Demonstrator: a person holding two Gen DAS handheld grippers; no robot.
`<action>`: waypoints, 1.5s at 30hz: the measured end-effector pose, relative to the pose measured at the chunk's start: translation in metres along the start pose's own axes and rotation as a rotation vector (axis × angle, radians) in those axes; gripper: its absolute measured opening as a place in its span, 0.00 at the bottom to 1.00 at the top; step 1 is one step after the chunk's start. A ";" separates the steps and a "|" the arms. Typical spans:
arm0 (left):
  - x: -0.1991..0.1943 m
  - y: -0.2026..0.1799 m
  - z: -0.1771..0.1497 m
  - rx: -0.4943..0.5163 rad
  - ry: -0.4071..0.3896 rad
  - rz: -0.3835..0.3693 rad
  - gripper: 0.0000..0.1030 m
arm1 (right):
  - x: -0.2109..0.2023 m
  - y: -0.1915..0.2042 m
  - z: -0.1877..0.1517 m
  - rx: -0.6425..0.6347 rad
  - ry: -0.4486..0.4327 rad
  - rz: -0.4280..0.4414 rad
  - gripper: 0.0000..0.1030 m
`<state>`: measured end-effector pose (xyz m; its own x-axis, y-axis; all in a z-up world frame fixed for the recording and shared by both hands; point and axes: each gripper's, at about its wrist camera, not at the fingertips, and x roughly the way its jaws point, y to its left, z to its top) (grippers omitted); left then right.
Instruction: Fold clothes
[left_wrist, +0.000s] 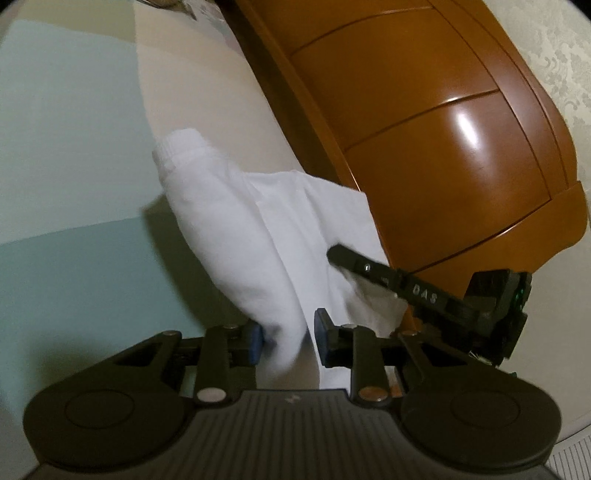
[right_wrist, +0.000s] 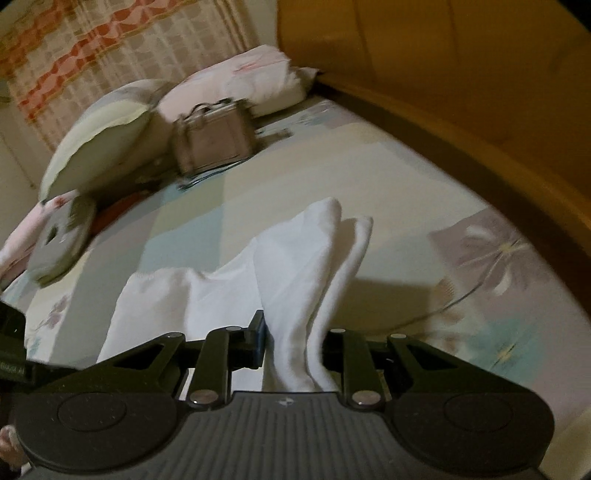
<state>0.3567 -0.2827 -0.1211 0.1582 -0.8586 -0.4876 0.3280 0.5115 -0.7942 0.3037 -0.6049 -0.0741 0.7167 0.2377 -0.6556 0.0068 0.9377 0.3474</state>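
A white garment (left_wrist: 229, 221) hangs lifted over the bed, its ribbed cuff (left_wrist: 177, 147) at the far end. In the left wrist view my left gripper (left_wrist: 290, 338) is shut on a bunched edge of the cloth between its blue pads. From the right, a black finger (left_wrist: 354, 264) of my right gripper reaches into the same cloth. In the right wrist view the white garment (right_wrist: 295, 258) rises in two folds from my right gripper (right_wrist: 295, 343), which is shut on it. A sliver of the left gripper's body shows at the left edge.
The bed sheet (right_wrist: 406, 177) is pale with flower prints. A polished wooden bed board (left_wrist: 424, 147) runs close along the right. At the far end lie pillows (right_wrist: 99, 136), a metal case (right_wrist: 214, 136) and a grey round object (right_wrist: 59, 243). A patterned curtain (right_wrist: 92, 48) hangs behind.
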 end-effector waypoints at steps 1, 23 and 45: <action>0.006 0.000 0.002 0.003 0.003 0.001 0.24 | 0.002 -0.005 0.004 0.000 -0.004 -0.010 0.24; -0.050 0.000 -0.058 0.428 0.018 0.354 0.58 | -0.037 0.005 -0.027 -0.111 -0.128 -0.099 0.43; -0.129 -0.001 -0.121 0.569 -0.117 0.526 0.83 | 0.025 0.111 -0.062 -0.354 -0.028 -0.150 0.69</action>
<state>0.2236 -0.1687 -0.1010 0.5121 -0.5221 -0.6820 0.6044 0.7832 -0.1458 0.2789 -0.4792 -0.0930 0.7451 0.0889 -0.6610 -0.1248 0.9922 -0.0072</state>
